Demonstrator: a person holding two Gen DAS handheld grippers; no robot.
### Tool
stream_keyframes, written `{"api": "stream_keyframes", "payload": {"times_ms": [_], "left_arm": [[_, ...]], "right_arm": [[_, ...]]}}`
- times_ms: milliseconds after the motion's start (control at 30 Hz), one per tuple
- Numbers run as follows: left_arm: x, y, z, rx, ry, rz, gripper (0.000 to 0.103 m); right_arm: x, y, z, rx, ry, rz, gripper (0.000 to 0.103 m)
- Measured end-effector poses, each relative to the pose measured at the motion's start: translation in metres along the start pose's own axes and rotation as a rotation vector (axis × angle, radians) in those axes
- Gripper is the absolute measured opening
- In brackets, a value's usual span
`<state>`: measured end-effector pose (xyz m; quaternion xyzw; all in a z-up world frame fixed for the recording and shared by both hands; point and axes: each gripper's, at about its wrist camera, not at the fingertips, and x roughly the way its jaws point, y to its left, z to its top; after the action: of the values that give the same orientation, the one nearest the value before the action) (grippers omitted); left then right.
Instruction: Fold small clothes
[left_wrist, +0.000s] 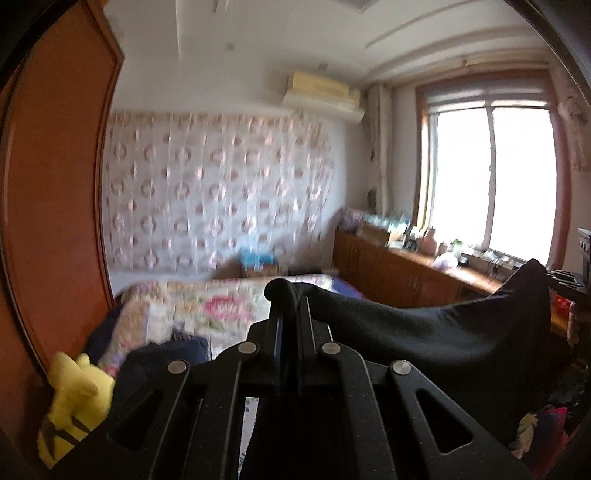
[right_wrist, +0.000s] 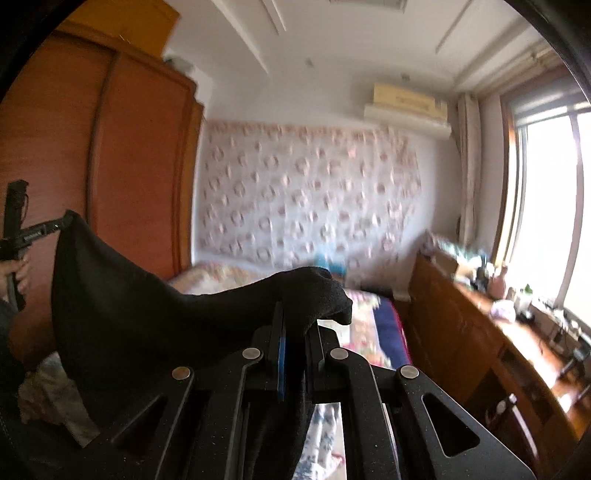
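At the far left of the left wrist view a tall wardrobe (left_wrist: 55, 184) of smooth reddish-brown wood curves up the frame, and a bright yellow plush toy (left_wrist: 74, 398) with a soft, fuzzy surface lies at its foot. Beside the toy a bed (left_wrist: 207, 310) carries a quilted floral cover in pink, green and cream, with a dark blue garment (left_wrist: 173, 354) crumpled on its near end. Behind the bed hangs a sheer curtain (left_wrist: 218, 192) printed with pale ring shapes.

In the middle, the left gripper (left_wrist: 290, 306) has its matte black jaws clamped together on one corner of a black garment (left_wrist: 443, 343), a small bulge of the cloth poking up above the fingertips. The fabric looks soft and matte, like a fine knit, and sags in a shallow curve towards the right, well above the bed. Its other corner rises to a peak at the right gripper (left_wrist: 554, 277).

In the right wrist view the same black garment hangs from the left gripper (right_wrist: 64, 219), held by a hand (right_wrist: 18, 275), to the right gripper (right_wrist: 297, 314), whose jaws are pressed shut on a folded lump of cloth.

To the right runs a low wooden cabinet (right_wrist: 461, 325) with a glossy tabletop (right_wrist: 532, 343) crowded with small, blurred items, under a bright window (right_wrist: 554, 206).
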<state>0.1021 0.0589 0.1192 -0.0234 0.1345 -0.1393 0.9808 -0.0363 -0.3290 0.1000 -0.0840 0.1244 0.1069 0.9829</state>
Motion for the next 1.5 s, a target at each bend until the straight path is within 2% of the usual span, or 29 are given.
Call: {"api": "stream_keyframes", "payload": {"times_ms": [100,200,367,567,700,767,833,900,967,1000,1033,1100,1167,1500], "left_arm": [[0.054,0.001,-0.015,0.031,0.077,0.027,0.006],[0.087,0.002,-0.019,0.05,0.122,0.045,0.006],[0.134,-0.005,-0.015,0.083,0.155,0.071,0.006],[0.186,-0.003,-0.035,0.086,0.247,0.083,0.007],[0.205,-0.002,-0.049,0.09,0.292,0.096,0.007],[0.211,-0.001,-0.053,0.082,0.315,0.092,0.01],[0.214,-0.002,-0.057,0.078,0.341,0.091,0.018],[0.21,-0.005,-0.06,0.097,0.341,0.089,0.032],[0.202,-0.009,-0.063,0.115,0.335,0.069,0.047],[0.194,-0.012,-0.067,0.122,0.34,0.052,0.053],[0.192,-0.014,-0.069,0.125,0.348,0.047,0.057],[0.181,-0.018,-0.08,0.119,0.368,0.018,0.071],[0.171,-0.02,-0.089,0.114,0.385,-0.005,0.077],[0.133,-0.03,-0.142,0.062,0.496,-0.012,0.077]], "right_arm": [[0.059,-0.007,-0.018,0.013,0.078,-0.021,0.007],[0.113,-0.01,-0.031,0.005,0.145,-0.045,0.007],[0.178,-0.011,-0.031,0.005,0.209,-0.069,0.007],[0.225,-0.016,-0.021,0.031,0.269,-0.055,0.007],[0.238,-0.04,-0.009,0.044,0.316,-0.058,0.007],[0.248,-0.044,-0.007,0.06,0.335,-0.057,0.007],[0.257,-0.05,-0.001,0.076,0.348,-0.06,0.007],[0.258,-0.05,0.001,0.097,0.361,-0.056,0.011],[0.255,-0.049,0.002,0.095,0.368,-0.083,0.031],[0.252,-0.047,0.002,0.095,0.364,-0.082,0.036],[0.246,-0.046,0.003,0.102,0.359,-0.076,0.041],[0.24,-0.042,-0.004,0.113,0.359,-0.07,0.043],[0.226,-0.036,-0.009,0.129,0.363,-0.055,0.044],[0.169,-0.021,-0.053,0.195,0.457,0.011,0.044]]}}
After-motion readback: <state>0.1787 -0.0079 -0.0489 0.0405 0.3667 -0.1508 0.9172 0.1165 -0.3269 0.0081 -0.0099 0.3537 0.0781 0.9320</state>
